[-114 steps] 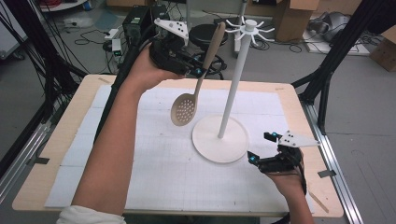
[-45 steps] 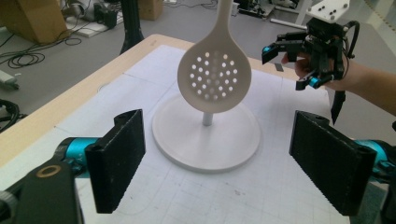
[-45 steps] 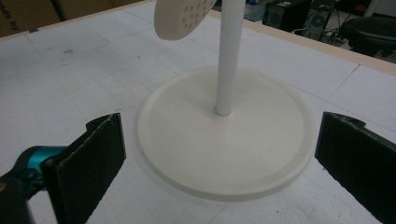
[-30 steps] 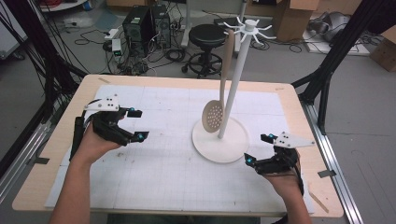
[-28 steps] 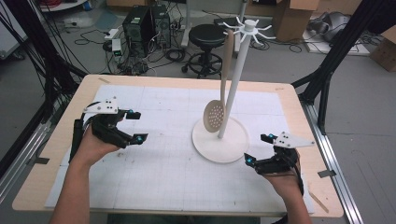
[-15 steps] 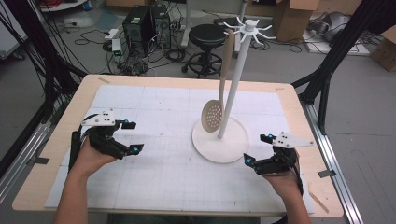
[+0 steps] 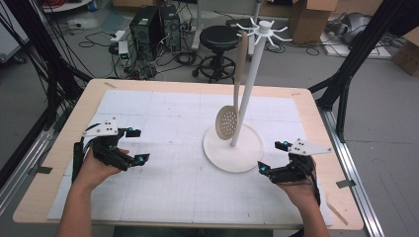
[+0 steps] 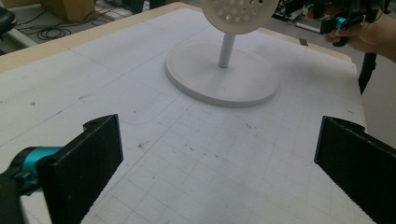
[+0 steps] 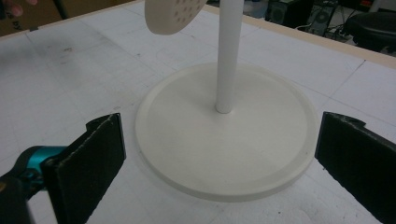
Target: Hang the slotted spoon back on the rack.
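- The slotted spoon [image 7: 227, 122] hangs from a hook of the white stand [image 7: 253, 79], its bowl just above the round base [image 7: 217, 148].
- My left gripper [image 7: 136, 146] sits low over the tabletop [image 7: 163, 98], well apart from the stand; its jaws have just been opening and stand wide, nothing between them.
- My right gripper [image 7: 272, 157] rests beside the base, wide and empty.

left gripper [image 7: 136, 145]: black body, teal accents | grey triangular top plate | jaws: flat black pads

A black stool [image 7: 220, 38] stands on the floor well beyond the right gripper [image 7: 271, 157], computer towers [image 7: 153, 22] well beyond the left gripper [image 7: 138, 145].
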Demonstrator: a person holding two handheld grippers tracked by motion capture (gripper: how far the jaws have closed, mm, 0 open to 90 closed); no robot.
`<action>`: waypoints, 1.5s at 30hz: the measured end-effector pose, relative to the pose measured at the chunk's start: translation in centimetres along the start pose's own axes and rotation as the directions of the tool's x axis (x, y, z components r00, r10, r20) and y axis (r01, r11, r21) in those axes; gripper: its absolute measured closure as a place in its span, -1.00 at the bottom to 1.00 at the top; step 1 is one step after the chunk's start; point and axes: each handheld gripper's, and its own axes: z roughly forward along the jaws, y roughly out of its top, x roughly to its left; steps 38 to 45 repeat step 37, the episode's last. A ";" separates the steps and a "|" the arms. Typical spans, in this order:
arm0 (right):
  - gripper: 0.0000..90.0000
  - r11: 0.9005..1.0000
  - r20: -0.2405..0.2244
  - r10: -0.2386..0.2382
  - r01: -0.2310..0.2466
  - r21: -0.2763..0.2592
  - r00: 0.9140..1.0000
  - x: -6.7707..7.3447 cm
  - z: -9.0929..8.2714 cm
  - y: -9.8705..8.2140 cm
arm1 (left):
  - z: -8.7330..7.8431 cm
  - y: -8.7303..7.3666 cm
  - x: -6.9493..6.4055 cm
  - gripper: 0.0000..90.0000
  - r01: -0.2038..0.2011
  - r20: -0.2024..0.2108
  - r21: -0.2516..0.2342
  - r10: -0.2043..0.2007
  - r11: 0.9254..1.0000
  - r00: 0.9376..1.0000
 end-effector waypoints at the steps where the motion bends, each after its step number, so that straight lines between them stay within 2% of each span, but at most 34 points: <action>1: -0.99 1.000 -0.002 0.003 -0.003 0.000 1.000 0.0 0.0 -0.1 | 0.0 0.0 0.0 -0.96 -0.002 -0.004 -0.002 0.002 1.000 1.000; 19: -0.99 1.000 0.000 -0.008 0.008 0.003 1.000 0.1 0.2 0.2 | 0.0 -0.5 -0.2 -0.96 -0.013 -0.002 0.013 0.013 1.000 1.000; 25: -0.99 1.000 -0.005 -0.009 0.009 0.012 1.000 0.2 0.5 0.2 | -0.1 -0.6 -0.1 -0.96 -0.001 -0.008 0.009 0.001 1.000 1.000; 32: -0.99 1.000 -0.006 -0.006 0.006 0.013 1.000 0.1 0.5 0.2 | 0.2 -0.7 -0.1 -0.96 -0.001 -0.008 0.031 0.001 1.000 1.000; 45: -0.99 1.000 -0.004 -0.011 0.011 0.010 1.000 0.1 0.5 0.2 | 0.1 -0.8 0.0 -0.96 0.002 -0.011 0.032 -0.002 0.999 1.000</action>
